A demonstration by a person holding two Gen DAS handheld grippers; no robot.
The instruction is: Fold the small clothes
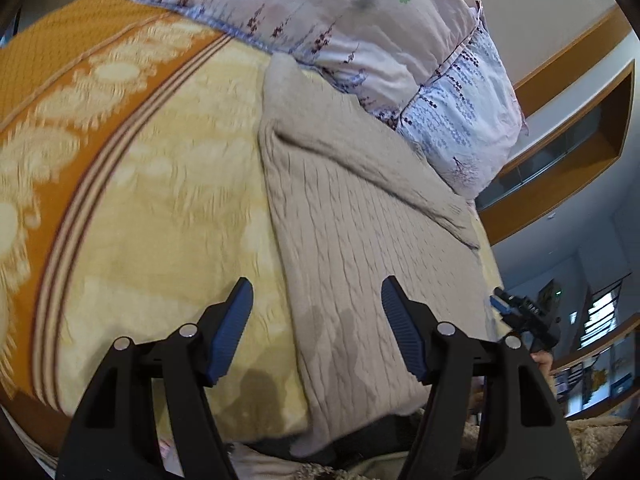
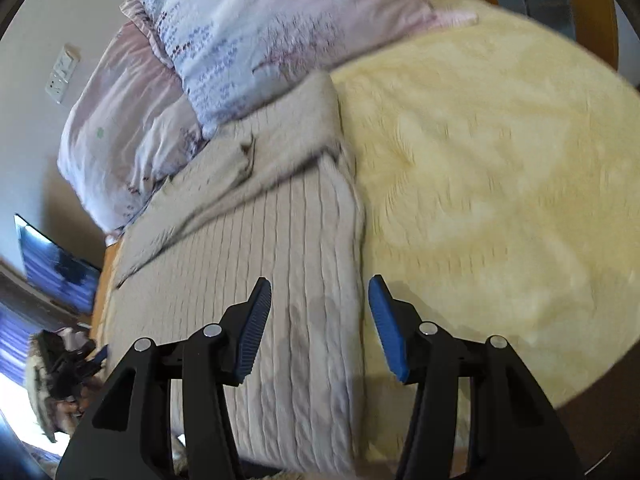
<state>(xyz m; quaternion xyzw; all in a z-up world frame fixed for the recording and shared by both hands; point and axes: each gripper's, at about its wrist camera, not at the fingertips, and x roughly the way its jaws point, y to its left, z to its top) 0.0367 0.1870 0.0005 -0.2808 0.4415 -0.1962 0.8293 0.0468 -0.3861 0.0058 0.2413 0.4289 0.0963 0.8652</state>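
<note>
A beige cable-knit sweater (image 1: 360, 240) lies flat on a yellow bedspread (image 1: 168, 208), with one sleeve folded across its upper part. It also shows in the right wrist view (image 2: 272, 248). My left gripper (image 1: 316, 308) is open and empty, hovering just above the sweater's near left edge. My right gripper (image 2: 318, 308) is open and empty, over the sweater's near right edge (image 2: 352, 280). The right gripper also shows in the left wrist view (image 1: 520, 312) at the sweater's far side. The left gripper shows in the right wrist view (image 2: 72, 356) at the lower left.
Floral pink and blue pillows (image 1: 360, 32) lie against the sweater's top end; they also show in the right wrist view (image 2: 224, 48). An orange patterned band (image 1: 60, 92) borders the bedspread on the left. Wooden shelving (image 1: 580, 120) stands beyond the bed.
</note>
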